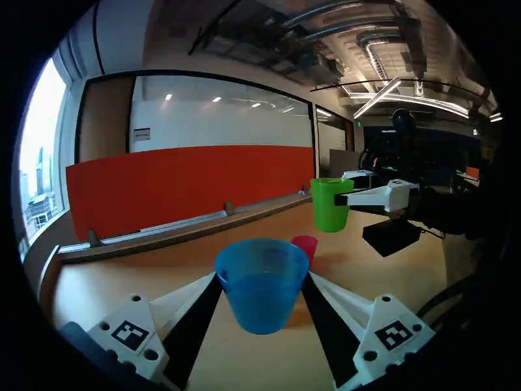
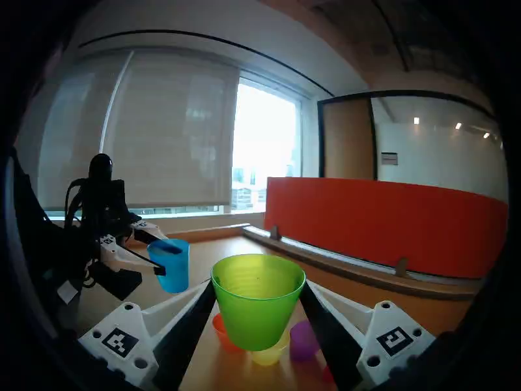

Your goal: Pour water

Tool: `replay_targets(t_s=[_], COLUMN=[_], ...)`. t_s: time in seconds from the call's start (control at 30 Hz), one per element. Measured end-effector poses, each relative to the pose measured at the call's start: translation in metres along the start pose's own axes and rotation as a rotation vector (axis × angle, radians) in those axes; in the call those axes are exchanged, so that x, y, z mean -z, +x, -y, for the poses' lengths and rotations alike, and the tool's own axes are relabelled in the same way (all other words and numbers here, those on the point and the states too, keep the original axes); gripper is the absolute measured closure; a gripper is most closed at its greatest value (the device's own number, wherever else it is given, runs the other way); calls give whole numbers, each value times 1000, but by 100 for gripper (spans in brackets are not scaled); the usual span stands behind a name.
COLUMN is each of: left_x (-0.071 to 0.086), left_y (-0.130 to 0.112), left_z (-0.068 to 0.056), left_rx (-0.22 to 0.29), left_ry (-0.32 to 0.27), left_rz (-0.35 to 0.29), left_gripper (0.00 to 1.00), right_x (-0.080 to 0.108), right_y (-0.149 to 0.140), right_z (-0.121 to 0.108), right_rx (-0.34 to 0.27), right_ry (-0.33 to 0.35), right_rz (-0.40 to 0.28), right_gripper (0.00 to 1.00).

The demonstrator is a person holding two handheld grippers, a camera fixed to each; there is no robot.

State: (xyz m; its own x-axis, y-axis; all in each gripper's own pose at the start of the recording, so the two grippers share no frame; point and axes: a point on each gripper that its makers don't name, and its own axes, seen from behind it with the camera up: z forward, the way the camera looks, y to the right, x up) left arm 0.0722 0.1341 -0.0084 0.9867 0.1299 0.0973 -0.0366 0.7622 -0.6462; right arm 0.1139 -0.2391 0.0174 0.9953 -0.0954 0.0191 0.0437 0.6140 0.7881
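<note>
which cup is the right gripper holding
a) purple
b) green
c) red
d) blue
b: the green cup sits clamped between the fingers of the right gripper, while the blue cup is held in the left gripper.

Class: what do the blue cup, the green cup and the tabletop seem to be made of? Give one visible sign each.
Blue tapered cup: likely translucent plastic, smooth; the light shows through its wall. Green tapered cup: likely the same plastic, glossy, faintly see-through. Tan tabletop: looks like wood or laminate, satin; which one cannot be told.
</note>
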Motion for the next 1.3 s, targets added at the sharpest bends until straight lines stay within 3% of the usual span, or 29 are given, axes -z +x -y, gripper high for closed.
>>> replay_targets(t_s=[1.3], left_x=[1], left_y=[30], left_z=[7], left_rx=[27], left_ry=[10], left_rz=[-79], left_gripper=[16], right_x=[2], right_y=[8], right_z=[5], right_rx=[8], right_ry=[2], right_rz=[-5], right_gripper=[8])
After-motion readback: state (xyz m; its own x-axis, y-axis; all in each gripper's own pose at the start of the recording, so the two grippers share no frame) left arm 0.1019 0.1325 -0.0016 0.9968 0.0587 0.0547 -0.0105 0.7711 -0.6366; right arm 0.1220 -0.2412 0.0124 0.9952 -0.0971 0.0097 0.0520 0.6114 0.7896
